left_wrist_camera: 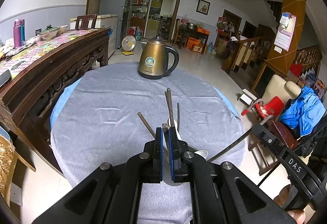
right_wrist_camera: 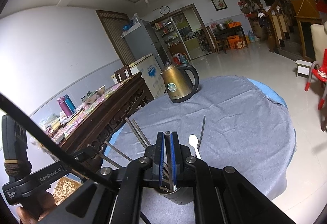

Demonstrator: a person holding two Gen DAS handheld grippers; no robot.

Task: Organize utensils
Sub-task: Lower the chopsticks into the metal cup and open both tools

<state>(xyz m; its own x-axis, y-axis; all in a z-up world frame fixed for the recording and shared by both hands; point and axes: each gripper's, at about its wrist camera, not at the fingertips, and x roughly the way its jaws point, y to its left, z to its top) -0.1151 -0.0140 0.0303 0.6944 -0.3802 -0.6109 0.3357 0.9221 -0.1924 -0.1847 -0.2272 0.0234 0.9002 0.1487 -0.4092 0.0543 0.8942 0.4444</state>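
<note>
1. Left wrist view: left gripper nearly closed, pinching a chopstick. More chopsticks and a white spoon stick out beyond the fingers. Kettle stands far back on the grey cloth.
2. Right wrist view: right gripper nearly closed on a chopstick, directly above a dark holder, which the left view does not show. White spoon stands just right of the fingers; the left gripper's body blocks the lower left.
</note>
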